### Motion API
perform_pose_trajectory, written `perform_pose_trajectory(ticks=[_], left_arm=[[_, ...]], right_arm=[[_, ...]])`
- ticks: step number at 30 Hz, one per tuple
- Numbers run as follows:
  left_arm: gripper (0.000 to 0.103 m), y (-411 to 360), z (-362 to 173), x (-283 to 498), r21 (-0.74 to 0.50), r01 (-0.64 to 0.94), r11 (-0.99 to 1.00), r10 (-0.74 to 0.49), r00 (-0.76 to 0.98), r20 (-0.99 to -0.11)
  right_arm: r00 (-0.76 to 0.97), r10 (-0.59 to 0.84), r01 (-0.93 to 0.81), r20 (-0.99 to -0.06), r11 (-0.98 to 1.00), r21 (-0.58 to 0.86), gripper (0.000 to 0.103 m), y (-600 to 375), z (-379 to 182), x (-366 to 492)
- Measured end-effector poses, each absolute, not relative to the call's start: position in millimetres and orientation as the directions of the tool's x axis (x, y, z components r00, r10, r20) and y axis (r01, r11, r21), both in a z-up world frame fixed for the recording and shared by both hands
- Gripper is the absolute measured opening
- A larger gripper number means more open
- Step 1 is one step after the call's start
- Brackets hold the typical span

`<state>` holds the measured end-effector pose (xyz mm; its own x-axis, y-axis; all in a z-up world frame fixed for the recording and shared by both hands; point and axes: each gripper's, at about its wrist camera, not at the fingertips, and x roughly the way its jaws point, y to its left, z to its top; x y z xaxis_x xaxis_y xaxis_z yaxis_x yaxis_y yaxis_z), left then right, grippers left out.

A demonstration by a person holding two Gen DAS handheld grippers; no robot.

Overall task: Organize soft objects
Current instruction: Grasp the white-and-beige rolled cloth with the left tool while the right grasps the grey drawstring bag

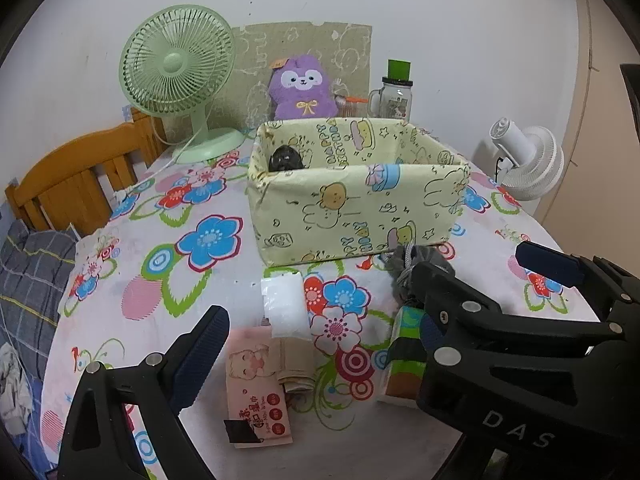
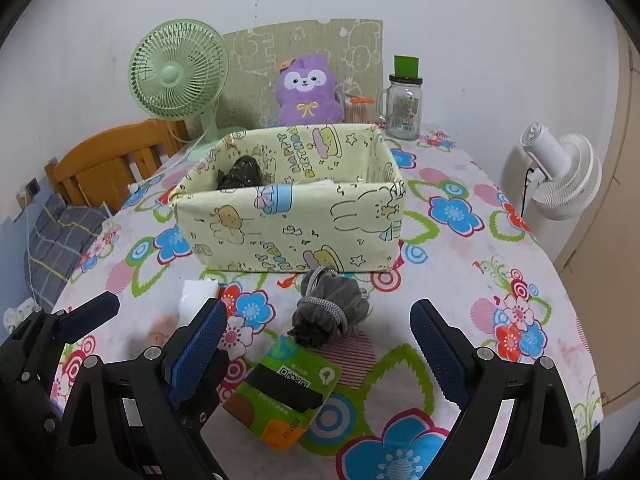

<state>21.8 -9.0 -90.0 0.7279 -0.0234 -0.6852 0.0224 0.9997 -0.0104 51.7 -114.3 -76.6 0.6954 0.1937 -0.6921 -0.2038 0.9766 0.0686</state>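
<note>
Table: round, floral cloth (image 2: 452,280), against a white wall; wooden bed frame (image 1: 76,176) and plaid bedding (image 1: 28,272) to the left.
Back row: green fan (image 1: 178,68), purple plush (image 1: 302,88), glass jar (image 1: 394,96) with green lid, cardboard sheet (image 1: 348,52) leaning on the wall. White fan (image 2: 560,176) off the table's right edge.
Box: yellow cartoon-print fabric box (image 2: 288,224), mid-table, open top. Dark crumpled item (image 2: 240,174) inside, back-left corner. Something white (image 2: 324,183) just shows over the front wall, can't tell what.
Grey pouch: drawstring pouch (image 2: 328,312) on the cloth, just in front of the box, right of centre, apart from the box wall.
Green pack: green tissue pack (image 2: 284,392) with a black band, lying flat, near edge of the pouch overlaps its top corner.
White packet: clear-white packet (image 1: 284,304) on the cloth, left of the pouch, in front of the box.
Pink pack: pink tissue pack (image 1: 256,388) near the table edge, beige folded item (image 1: 294,364) touching its right side.
Left gripper: (image 2: 136,320) jaws apart, holding nothing, hovering over the pink pack and white packet. In its own view only one blue pad (image 1: 204,348) is clear; the right gripper's body covers the other side.
Right gripper: (image 2: 320,356) jaws wide apart, empty, blue pads (image 2: 436,344) either side of the green pack and pouch, not touching them. Seen from the left camera (image 1: 488,296) it sits over the green pack.
</note>
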Motion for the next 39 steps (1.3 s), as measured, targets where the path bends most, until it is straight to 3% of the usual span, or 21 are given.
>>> perform_pose_trajectory(ticks=[17, 20, 30, 34, 39], left_arm=[[0.097, 14.0, -117.0, 53.1, -0.004, -0.032, 0.999, 0.018, 0.677, -0.736], [0.089, 16.2, -121.6, 58.5, -0.001, -0.041, 0.999, 0.026, 0.664, -0.747], [0.078, 14.3, -135.5, 75.3, 0.018, -0.044, 0.999, 0.042, 0.624, -0.78], [0.06, 17.9, -142.7, 81.7, 0.0, -0.063, 0.998, 0.038, 0.594, -0.803], [0.048, 17.3, -142.5, 80.7, -0.007, -0.047, 0.999, 0.023, 0.598, -0.801]], right_arm=[[0.664, 0.167, -0.185, -0.729, 0.981, 0.056, 0.095, -106.0, -102.9, 77.3], [0.655, 0.163, -0.183, -0.738, 0.982, 0.054, 0.095, -104.7, -107.6, 83.2], [0.613, 0.158, -0.18, -0.774, 0.982, 0.058, 0.095, -102.0, -125.9, 106.9], [0.598, 0.152, -0.175, -0.787, 0.983, 0.056, 0.095, -101.3, -131.9, 114.4], [0.577, 0.168, -0.173, -0.8, 0.982, 0.081, 0.094, -102.6, -138.3, 121.6]])
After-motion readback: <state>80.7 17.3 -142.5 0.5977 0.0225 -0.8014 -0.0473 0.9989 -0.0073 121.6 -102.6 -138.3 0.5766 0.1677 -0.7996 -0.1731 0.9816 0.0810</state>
